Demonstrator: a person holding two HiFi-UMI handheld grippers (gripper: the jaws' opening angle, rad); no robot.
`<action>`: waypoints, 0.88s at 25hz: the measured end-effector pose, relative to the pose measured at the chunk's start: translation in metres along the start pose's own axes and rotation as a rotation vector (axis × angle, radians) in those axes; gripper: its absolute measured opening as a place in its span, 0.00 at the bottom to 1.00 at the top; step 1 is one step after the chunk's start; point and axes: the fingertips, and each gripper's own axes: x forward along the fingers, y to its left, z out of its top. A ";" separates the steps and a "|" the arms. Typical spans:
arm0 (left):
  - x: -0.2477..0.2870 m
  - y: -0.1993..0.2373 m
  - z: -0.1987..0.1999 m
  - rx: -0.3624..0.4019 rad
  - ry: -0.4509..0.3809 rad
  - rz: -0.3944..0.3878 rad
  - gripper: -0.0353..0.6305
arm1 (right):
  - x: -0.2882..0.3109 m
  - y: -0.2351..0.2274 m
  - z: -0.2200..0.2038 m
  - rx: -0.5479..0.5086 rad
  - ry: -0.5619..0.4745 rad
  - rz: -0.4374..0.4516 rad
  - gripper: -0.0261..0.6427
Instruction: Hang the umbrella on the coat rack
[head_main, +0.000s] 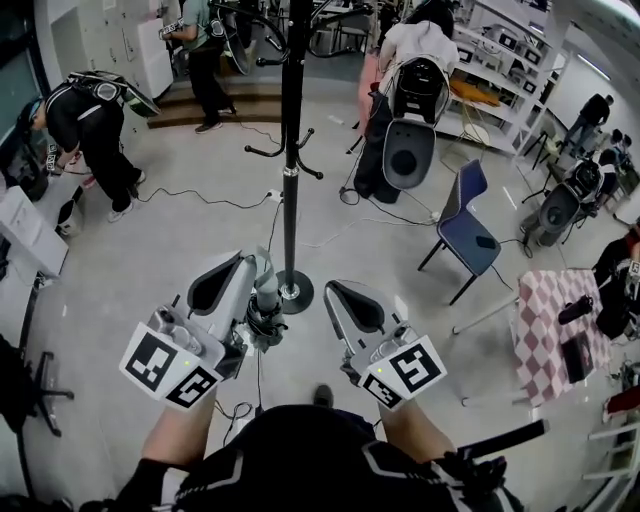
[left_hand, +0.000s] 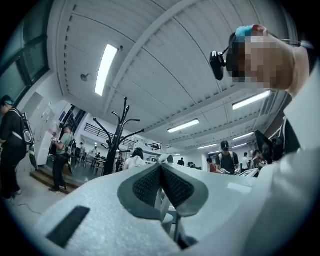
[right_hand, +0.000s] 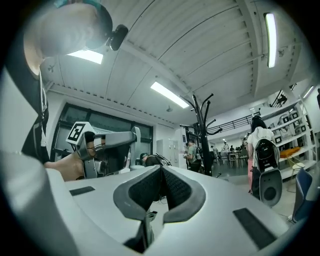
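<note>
The black coat rack (head_main: 292, 150) stands straight ahead on its round base, with curved hooks at mid height and at the top; it also shows in the left gripper view (left_hand: 116, 140) and the right gripper view (right_hand: 204, 135). A grey folded umbrella (head_main: 265, 295) hangs upright against the tip of my left gripper (head_main: 245, 262), in front of the rack's base. That gripper's pads (left_hand: 150, 185) are pressed together; the exact hold on the umbrella is hidden. My right gripper (head_main: 332, 292) is level with it to the right, shut and empty (right_hand: 161, 170). It sees the left gripper (right_hand: 107, 147).
A blue chair (head_main: 465, 225) and a checkered table (head_main: 555, 330) stand to the right. Cables (head_main: 200, 198) run over the floor behind the rack. Several people work around the room, one bending at far left (head_main: 90, 115), one with a backpack (head_main: 415, 100) behind the rack.
</note>
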 end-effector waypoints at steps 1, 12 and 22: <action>0.007 0.002 -0.002 0.001 -0.001 0.010 0.07 | 0.001 -0.010 -0.001 -0.002 0.001 -0.002 0.06; 0.069 0.022 -0.015 0.013 -0.010 0.116 0.07 | -0.001 -0.111 -0.025 0.019 0.041 -0.051 0.06; 0.107 0.037 -0.028 0.028 0.015 0.181 0.07 | 0.017 -0.148 -0.027 0.031 0.047 0.024 0.06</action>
